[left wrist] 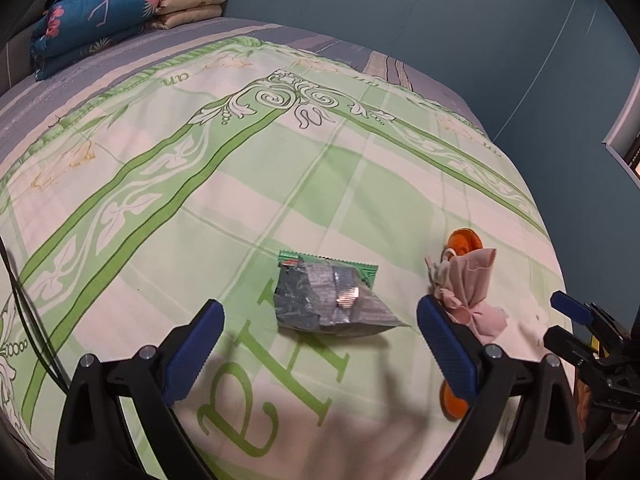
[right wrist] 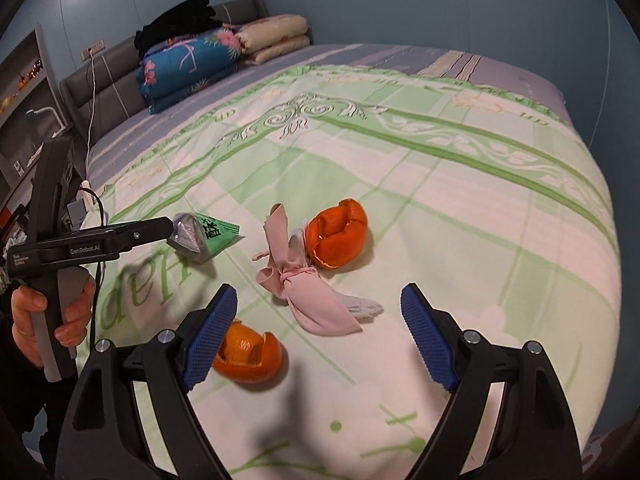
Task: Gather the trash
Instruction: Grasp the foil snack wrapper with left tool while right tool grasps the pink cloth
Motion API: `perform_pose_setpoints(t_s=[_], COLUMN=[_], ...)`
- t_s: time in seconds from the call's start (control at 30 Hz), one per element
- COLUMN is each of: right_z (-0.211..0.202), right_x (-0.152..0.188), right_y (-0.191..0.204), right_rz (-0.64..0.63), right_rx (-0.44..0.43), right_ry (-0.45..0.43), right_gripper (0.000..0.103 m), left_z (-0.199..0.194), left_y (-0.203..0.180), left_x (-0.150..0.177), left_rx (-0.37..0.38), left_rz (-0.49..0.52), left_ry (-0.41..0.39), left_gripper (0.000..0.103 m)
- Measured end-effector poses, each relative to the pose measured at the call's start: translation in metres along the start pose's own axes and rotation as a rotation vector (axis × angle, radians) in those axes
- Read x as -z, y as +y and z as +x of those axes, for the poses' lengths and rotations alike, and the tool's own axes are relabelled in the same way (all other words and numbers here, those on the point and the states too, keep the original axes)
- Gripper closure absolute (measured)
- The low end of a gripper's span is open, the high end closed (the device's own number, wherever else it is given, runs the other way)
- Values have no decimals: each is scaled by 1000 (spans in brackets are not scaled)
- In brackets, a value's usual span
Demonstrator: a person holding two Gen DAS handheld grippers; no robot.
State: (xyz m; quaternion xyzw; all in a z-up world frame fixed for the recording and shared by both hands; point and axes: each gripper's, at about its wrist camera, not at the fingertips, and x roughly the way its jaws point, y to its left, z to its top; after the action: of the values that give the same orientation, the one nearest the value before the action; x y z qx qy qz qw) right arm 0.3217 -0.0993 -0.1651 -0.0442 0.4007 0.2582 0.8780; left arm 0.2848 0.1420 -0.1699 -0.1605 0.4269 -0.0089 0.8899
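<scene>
Left wrist view: my left gripper [left wrist: 320,312] hangs with jaws spread, nothing pinched, above the crumpled foil wrapper [left wrist: 328,300] lying on the green-patterned bed [left wrist: 280,184]. Right wrist view: my right gripper [right wrist: 318,334] also has jaws spread and empty, with the knotted pink cloth [right wrist: 312,296] between them and orange peels [right wrist: 338,238] near it.

Home bedroom, bed [right wrist: 440,184], folded quilts [right wrist: 188,68], padded headboard [right wrist: 116,80]

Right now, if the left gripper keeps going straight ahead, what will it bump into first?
Probably the snack wrapper. It lies on the bedspread straight ahead of the open left gripper, between its fingers, though depth is hard to judge.
</scene>
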Motion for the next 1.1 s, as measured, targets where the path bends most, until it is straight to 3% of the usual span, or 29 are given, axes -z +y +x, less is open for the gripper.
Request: perform_pose_setpoints(t_s=[0.47,1.03,1.1], right_z=[63,91,92], right_x=[-9,-7,-7], right_y=[3,10,12], right_rz=[-38,-68,-66], right_rx=[-44,-39,-39], right_ry=[118,182,183], right_gripper=[35,69,74], left_z=[31,50,50], left_y=[0,-12,-13], left_x=[-4,-5,-4], left_rx=[19,5,2], left_rz=[23,95,101], left_ry=[37,60,55], left_gripper=[10,58,60])
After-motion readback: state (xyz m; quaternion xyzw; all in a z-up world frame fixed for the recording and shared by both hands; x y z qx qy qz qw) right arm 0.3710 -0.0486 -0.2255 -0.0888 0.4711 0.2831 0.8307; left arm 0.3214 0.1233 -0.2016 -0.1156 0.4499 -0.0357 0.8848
